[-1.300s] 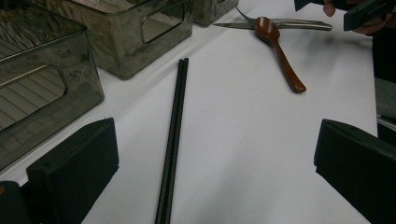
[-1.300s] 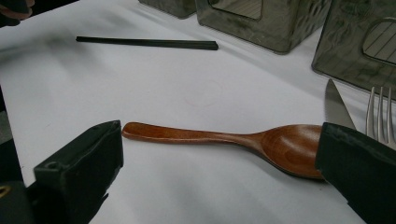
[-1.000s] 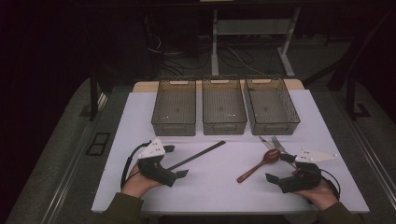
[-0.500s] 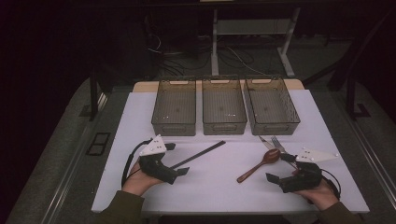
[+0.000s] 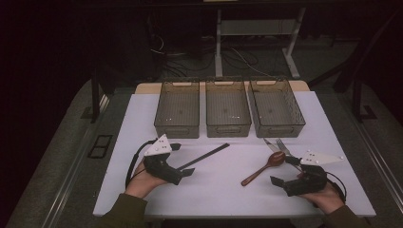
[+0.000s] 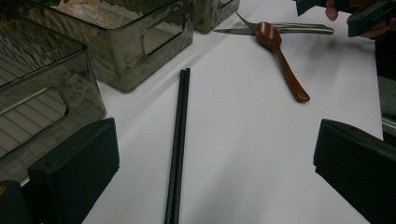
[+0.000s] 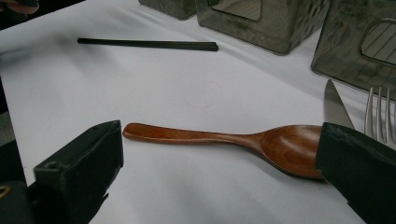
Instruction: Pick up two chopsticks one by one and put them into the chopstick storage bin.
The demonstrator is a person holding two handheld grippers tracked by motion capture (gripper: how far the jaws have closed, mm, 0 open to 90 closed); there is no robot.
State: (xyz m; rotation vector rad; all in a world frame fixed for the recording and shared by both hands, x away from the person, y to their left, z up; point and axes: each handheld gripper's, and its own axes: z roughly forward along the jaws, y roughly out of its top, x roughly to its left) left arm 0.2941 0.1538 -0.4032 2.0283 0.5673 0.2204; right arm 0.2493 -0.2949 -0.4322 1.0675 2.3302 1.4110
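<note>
The left tongs (image 5: 179,160) are held low over the near left part of the white worktop (image 5: 228,194), the hand (image 5: 142,176) coming in from the near edge and the jaws spread wide apart with nothing between them but the black chopsticks (image 6: 180,140). The pair is seen lying flat on the worktop, side by side and touching, its long axis running from the left tongs up and away toward the middle bin (image 5: 227,132). The right tongs (image 5: 284,171) are held by the other hand (image 5: 328,197) at the near right, jaws likewise wide apart and unclamped, on either side of the wooden spoon (image 7: 224,142). The spoon is laid flat, bowl up, with its bowl toward the far right and its handle toward the near centre. Just beyond the bowl a knife (image 7: 337,108) and a fork (image 7: 380,112) are seen. Three clear bins stand in a row across the far side, the left bin (image 5: 177,130) and the right bin (image 5: 277,130) flanking the middle one; nothing is seen inside them.
</note>
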